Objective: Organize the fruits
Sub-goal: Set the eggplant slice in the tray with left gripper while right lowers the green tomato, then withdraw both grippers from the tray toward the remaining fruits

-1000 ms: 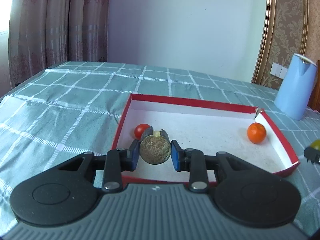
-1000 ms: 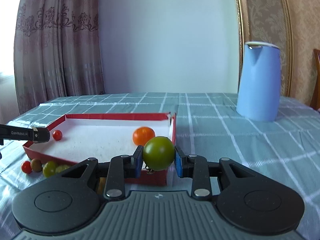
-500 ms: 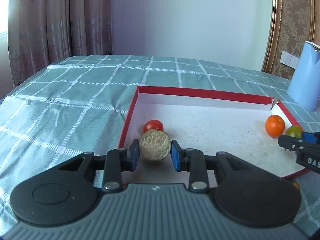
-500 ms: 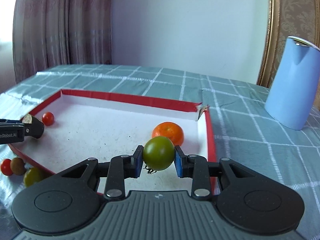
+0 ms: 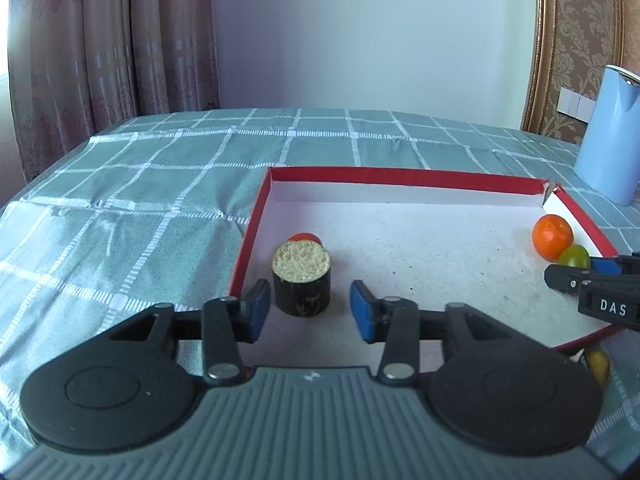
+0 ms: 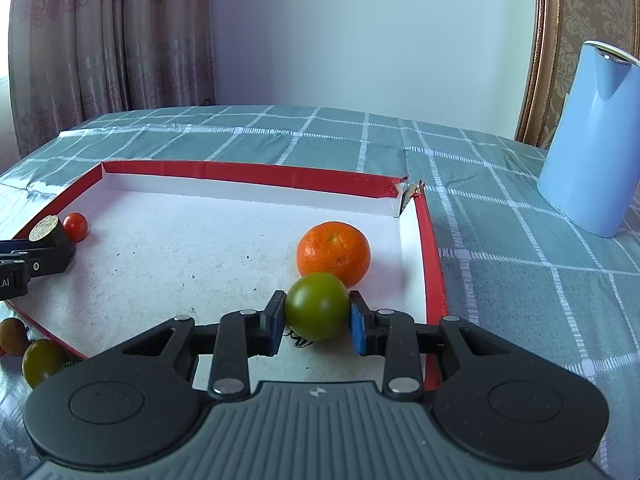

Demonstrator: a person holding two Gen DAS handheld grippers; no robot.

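A red-rimmed white tray [image 5: 404, 178] [image 6: 248, 168] lies on the checked tablecloth. My left gripper [image 5: 306, 310] is open, its jaws on either side of a dark cut fruit piece [image 5: 301, 278] with a pale top that stands in the tray's near left corner. A red cherry tomato [image 5: 305, 237] [image 6: 75, 226] sits just behind it. My right gripper [image 6: 318, 322] is shut on a green tomato [image 6: 317, 306] [image 5: 574, 256], held low over the tray just in front of an orange mandarin [image 6: 333, 253] [image 5: 552, 236].
A blue kettle [image 6: 592, 136] [image 5: 612, 136] stands on the table right of the tray. Outside the tray's near left edge lie a brown longan [image 6: 13, 336] and an olive-green tomato [image 6: 44, 362]. A yellowish fruit [image 5: 598, 362] lies by the tray's near right corner.
My left gripper opened and let go of the cut fruit piece, which now stands in the tray. My right gripper moved further over the tray toward the mandarin, still holding the green tomato.
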